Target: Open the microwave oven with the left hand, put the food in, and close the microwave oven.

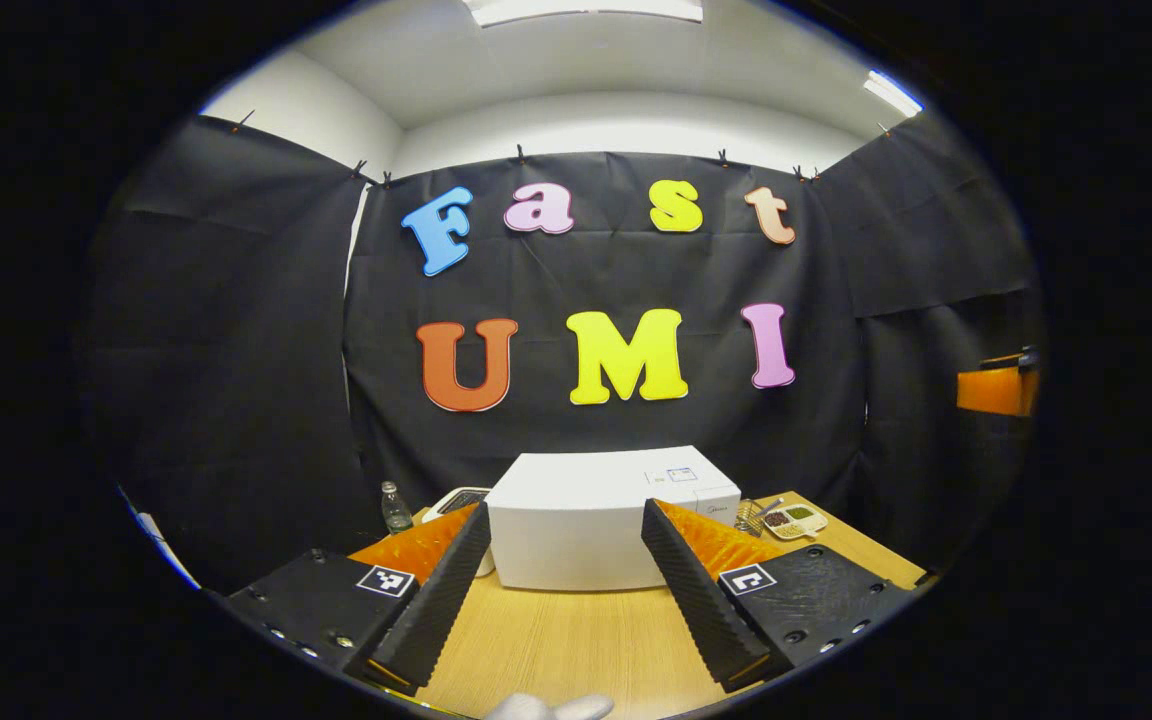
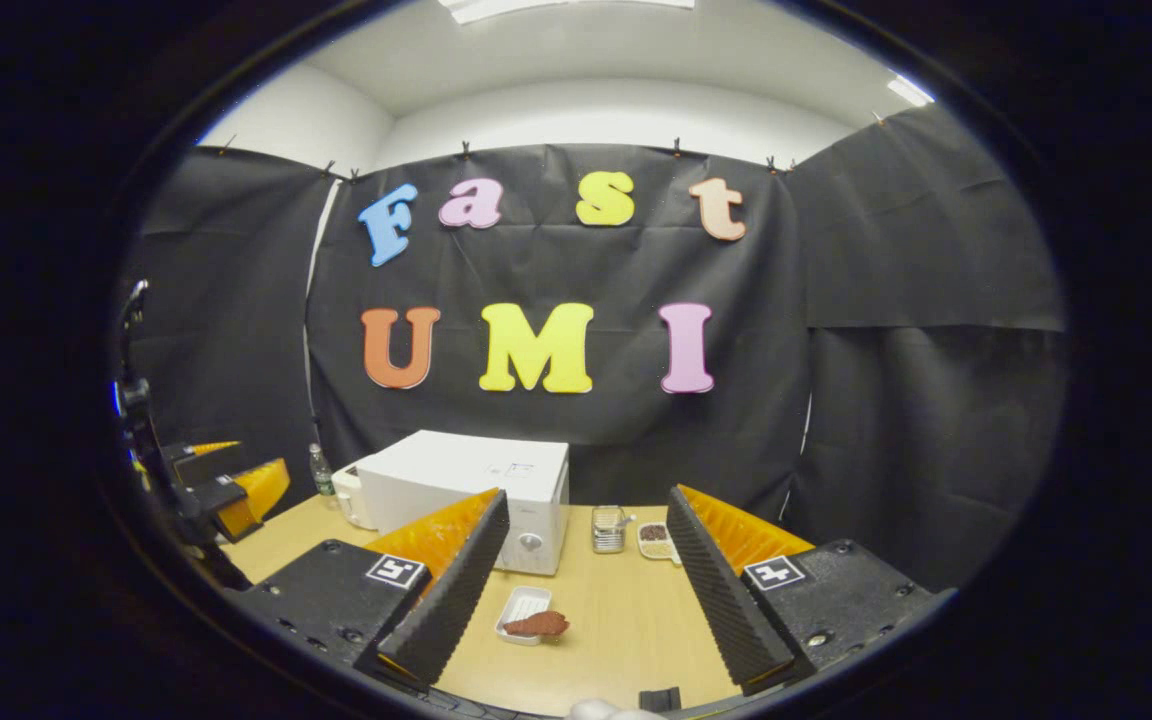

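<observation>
The white microwave oven (image 1: 596, 520) stands on the wooden table (image 1: 556, 640) with its door shut; its front with a knob faces the right gripper view (image 2: 531, 540). My left gripper (image 1: 566, 515) is open, short of the microwave's side, holding nothing. A brown piece of food (image 2: 538, 624) lies on a small white tray (image 2: 521, 603) in front of the microwave. My right gripper (image 2: 586, 500) is open and empty, above the table and back from the food. The left gripper (image 2: 236, 490) also shows at the far left, the right gripper (image 1: 996, 385) at the far right.
A small bottle (image 2: 320, 470) and a white appliance (image 2: 351, 497) stand left of the microwave. A metal holder (image 2: 608, 528) and a compartment dish (image 2: 653, 540) sit to its right. Black cloth walls close the booth. A gloved hand (image 1: 546, 708) shows at the bottom.
</observation>
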Tool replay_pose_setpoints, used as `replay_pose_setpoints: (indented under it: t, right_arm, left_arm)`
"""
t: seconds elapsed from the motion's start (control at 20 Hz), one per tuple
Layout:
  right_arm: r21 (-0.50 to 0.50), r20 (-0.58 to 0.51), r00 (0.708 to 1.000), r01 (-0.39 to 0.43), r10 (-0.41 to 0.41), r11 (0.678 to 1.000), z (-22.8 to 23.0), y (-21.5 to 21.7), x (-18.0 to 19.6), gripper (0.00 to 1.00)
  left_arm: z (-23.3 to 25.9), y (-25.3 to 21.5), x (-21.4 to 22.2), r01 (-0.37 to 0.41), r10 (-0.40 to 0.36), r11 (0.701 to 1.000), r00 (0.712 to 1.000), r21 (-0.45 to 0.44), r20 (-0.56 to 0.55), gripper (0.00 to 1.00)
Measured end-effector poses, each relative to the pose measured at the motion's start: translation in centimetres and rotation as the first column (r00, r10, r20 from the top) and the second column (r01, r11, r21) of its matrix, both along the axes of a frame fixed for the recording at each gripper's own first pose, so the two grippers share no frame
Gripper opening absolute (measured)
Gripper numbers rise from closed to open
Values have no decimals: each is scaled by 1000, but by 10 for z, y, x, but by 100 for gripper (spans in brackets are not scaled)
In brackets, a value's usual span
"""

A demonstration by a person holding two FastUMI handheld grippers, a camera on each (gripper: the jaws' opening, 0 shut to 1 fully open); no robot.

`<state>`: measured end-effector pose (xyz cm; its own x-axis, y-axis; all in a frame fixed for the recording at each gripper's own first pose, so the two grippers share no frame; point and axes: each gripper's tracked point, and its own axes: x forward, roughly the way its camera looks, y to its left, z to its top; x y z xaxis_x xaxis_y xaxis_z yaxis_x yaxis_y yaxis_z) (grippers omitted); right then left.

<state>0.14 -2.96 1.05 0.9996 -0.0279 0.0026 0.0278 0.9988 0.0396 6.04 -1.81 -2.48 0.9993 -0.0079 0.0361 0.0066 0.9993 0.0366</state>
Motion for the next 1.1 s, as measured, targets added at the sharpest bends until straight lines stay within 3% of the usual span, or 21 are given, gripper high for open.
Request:
replay_pose_setpoints:
  t: [0.15, 0.2, 0.25, 0.3, 0.4, 0.6, 0.65, 0.8, 0.85, 1.0, 1.05, 1.1]
  right_arm:
    - [-16, -5, 1000, 26, -26, 1000, 10, -20, -3, 100]
    - [-21, 3, 999, 39, -39, 999, 17, -29, -3, 95]
    - [-33, -2, 999, 52, -53, 998, 20, -37, -3, 100]
    - [-48, -4, 998, 67, -67, 997, 19, -45, -2, 95]
    - [-77, -1, 995, 95, -95, 993, 23, -61, -3, 100]
    - [-88, -44, 985, 162, -166, 983, 13, -98, -4, 96]
    - [-92, -59, 981, 179, -185, 979, 9, -106, -5, 100]
    - [-82, -94, 971, 213, -220, 974, -2, -122, -7, 96]
    - [-77, -105, 968, 221, -228, 972, -7, -127, -6, 100]
    - [-49, -132, 958, 251, -255, 967, -19, -143, -3, 100]
    - [-39, -147, 956, 253, -256, 967, -25, -146, -1, 100]
    - [-29, -160, 954, 254, -255, 967, -29, -148, 0, 96]
  left_arm:
    - [-38, -24, 37, 23, -24, 1000, 999, -18, -25, 95]
    - [-58, -36, 53, 32, -33, 999, 998, -29, -50, 94]
    - [-71, -48, 66, 40, -42, 999, 997, -32, -67, 95]
    - [-84, -58, 80, 44, -47, 998, 996, -39, -72, 94]
    - [-100, -80, 108, 54, -54, 998, 998, -13, -38, 95]
    - [-162, -127, 169, 102, -100, 995, 988, 8, -118, 95]
    - [-170, -133, 182, 102, -100, 995, 987, 10, -124, 95]
    - [-186, -151, 219, 107, -104, 994, 986, 22, -132, 95]
    - [-191, -155, 228, 108, -103, 994, 985, 24, -135, 95]
    - [-194, -161, 245, 109, -105, 994, 987, 28, -124, 95]
    - [-195, -159, 248, 103, -98, 994, 988, 29, -122, 94]
    - [-197, -157, 251, 101, -97, 995, 986, 19, -132, 80]
